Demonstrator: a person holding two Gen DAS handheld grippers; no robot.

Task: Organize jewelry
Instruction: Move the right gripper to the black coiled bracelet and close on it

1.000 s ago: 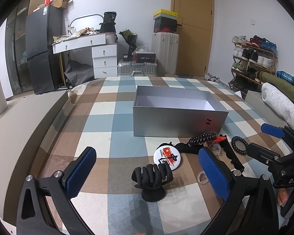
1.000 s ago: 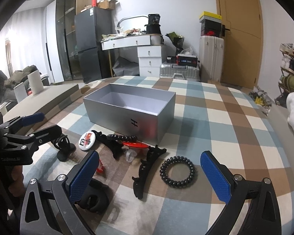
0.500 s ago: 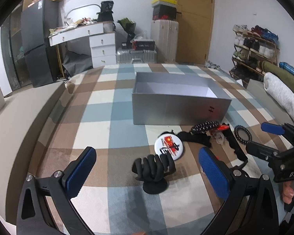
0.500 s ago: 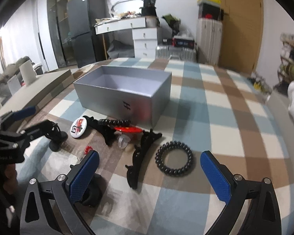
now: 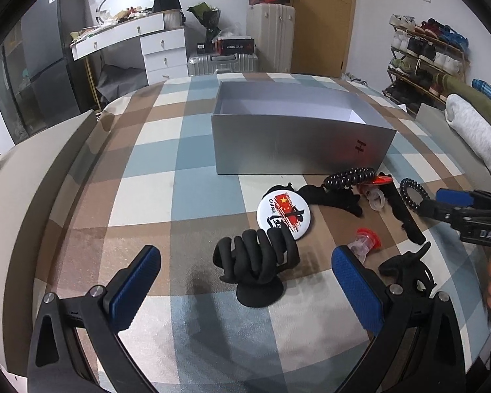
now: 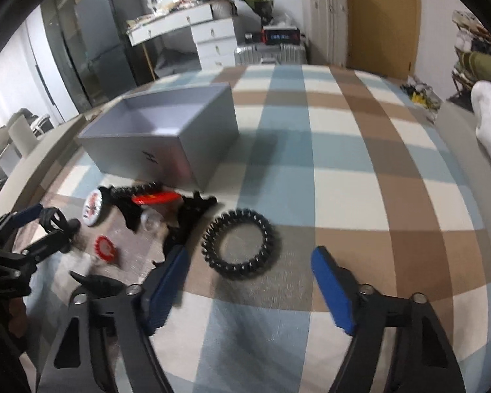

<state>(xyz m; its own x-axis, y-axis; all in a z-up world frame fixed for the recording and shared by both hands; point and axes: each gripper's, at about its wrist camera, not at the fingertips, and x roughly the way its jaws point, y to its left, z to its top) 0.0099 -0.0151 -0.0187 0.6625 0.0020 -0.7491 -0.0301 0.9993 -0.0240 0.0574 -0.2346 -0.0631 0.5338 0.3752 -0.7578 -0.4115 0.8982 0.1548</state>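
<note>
Showing a checked bedspread [image 5: 154, 150] strewn with accessories below an open silver box [image 5: 298, 150] at frame centre. Left gripper [image 5: 245, 271]: fingers spread wide, touching nothing; between them, lower centre of the left wrist view, stands a black hand-shaped stand [image 5: 257, 262], and above it lies a round flag badge [image 5: 283, 211]. Right gripper [image 6: 248, 275]: fingers closing, with a black spiral hair tie [image 6: 240, 244] lying flat just ahead of the gap, centre of the right wrist view, untouched by either blue pad. To its left lie a black claw clip [image 6: 188, 219], a red oval clip [image 6: 154, 199] and a small red toothed piece [image 6: 104, 249]. Motion blur softens the right wrist view.
</note>
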